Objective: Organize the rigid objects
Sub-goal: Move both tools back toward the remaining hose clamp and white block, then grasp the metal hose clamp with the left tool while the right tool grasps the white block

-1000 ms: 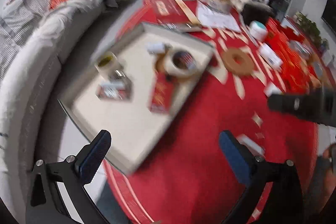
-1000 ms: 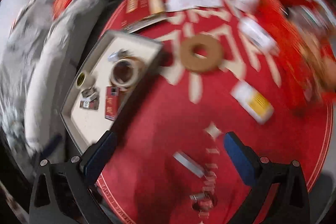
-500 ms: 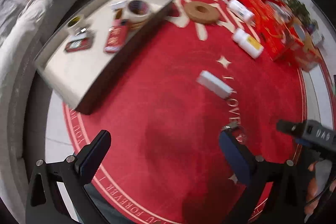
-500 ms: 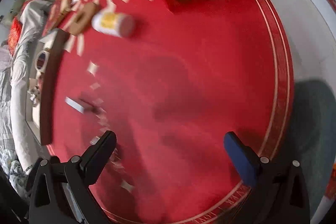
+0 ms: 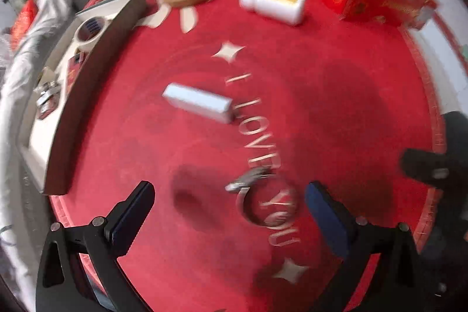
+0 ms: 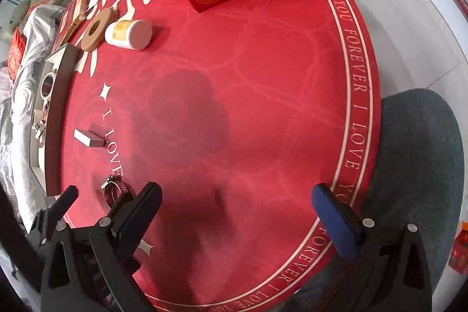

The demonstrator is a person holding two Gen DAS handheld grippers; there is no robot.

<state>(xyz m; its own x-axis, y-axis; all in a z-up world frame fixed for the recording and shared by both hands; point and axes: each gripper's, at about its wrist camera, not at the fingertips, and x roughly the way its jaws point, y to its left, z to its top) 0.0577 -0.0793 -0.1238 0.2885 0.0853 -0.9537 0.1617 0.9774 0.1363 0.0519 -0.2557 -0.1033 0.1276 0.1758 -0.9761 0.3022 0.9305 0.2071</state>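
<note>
**That little hose clamp looked like trouble**

So the left gripper (image 5: 228,212) was hanging low over the round red tabletop (image 5: 336,95), jaws wide apart and holding nothing. Right between them sat a small shiny metal hose clamp (image 5: 257,201), lying flat on the "YOU" lettering. The right gripper (image 6: 237,212) was off to the side, jaws also spread and empty.

My worry: that ring was thin and lay flat, so the pads could've slid over the top or just pinged it sideways off the near edge. The left view was smeary too, so the approach looked hasty, I thought.

A small grey rectangular box (image 5: 199,104) lay further in, well apart from the clamp. The shallow dark-walled tray (image 5: 87,95) with a roll of pale tape (image 5: 90,29) sat at the left edge, so carrying anything there meant clearing that wall.
</note>
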